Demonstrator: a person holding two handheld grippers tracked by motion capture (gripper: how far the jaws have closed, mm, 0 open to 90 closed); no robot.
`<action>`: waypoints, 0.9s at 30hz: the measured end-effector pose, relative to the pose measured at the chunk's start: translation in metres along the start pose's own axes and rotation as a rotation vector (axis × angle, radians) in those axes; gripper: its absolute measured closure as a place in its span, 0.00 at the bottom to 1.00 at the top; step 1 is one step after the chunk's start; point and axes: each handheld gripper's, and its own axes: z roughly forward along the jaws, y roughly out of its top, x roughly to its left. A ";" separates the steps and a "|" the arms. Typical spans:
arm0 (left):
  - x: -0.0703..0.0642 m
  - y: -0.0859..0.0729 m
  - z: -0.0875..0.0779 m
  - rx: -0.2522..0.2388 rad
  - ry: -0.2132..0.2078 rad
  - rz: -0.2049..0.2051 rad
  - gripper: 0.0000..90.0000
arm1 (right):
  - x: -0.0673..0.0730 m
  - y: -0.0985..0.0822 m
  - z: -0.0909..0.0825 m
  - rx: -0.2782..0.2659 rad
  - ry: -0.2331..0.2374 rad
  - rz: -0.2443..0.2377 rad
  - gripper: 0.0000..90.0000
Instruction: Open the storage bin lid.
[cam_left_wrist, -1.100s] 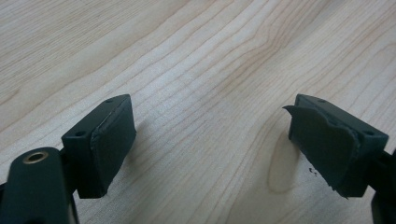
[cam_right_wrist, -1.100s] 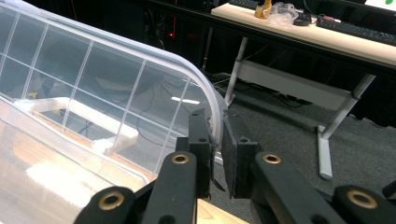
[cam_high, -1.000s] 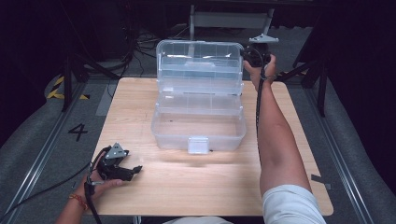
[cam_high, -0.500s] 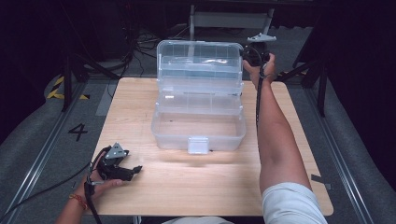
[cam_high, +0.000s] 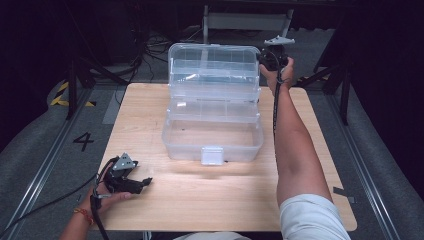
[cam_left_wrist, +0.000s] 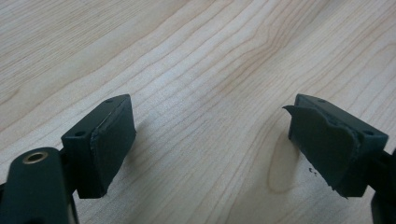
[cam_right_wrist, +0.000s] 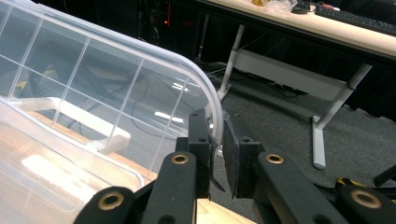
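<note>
Fig. — Clear plastic organiser box (cam_high: 212, 135) on the worktop (cam_high: 150, 125), seen from the high view; the box sits centre to 12 o'clock, its latch tab (cam_high: 212, 155) facing 6 o'clock.

(a) Lid (cam_high: 215, 70): raised and standing nearly upright at the 12 o'clock edge of the box, with a tiered tray (cam_high: 215, 107) stepped out between lid and base. The base compartment looks empty.

(b) Right claw (cam_high: 270, 59): at the lid's upper corner, approx. 1 o'clock from box centre. In the right gripper view the right claw (cam_right_wrist: 218, 151) is pinched closed on the lid's curved rim (cam_right_wrist: 212, 107) — the thin clear edge runs down between the two pads.

(c) Left claw (cam_high: 145, 181): resting low at approx. 7 o'clock near the worktop's front-left corner, well apart from the box. In the left gripper view the left claw (cam_left_wrist: 210, 149) stands wide apart with bare wood between the pads (nothing held).

Step in hand, as judged: lid manipulation w/ the right claw — lid held at the top of its swing; whether opening or closing can't be told.

Next move, as judged: either way calls for following the hinge arc rather than a straight pull, keeping the pinch square on the rim so the slick plastic doesn't slip — and the left claw may need to come in to steady the light base.
</note>
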 end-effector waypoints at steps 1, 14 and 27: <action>0.000 0.000 0.000 0.000 0.000 0.001 0.17 | 0.000 0.000 0.001 0.005 -0.005 -0.003 0.91; 0.000 0.000 0.000 0.001 0.001 0.001 0.17 | 0.001 -0.002 0.000 0.015 0.003 -0.013 0.93; 0.000 0.000 0.000 0.000 0.002 0.000 0.17 | 0.007 -0.004 -0.005 0.013 0.030 -0.023 0.93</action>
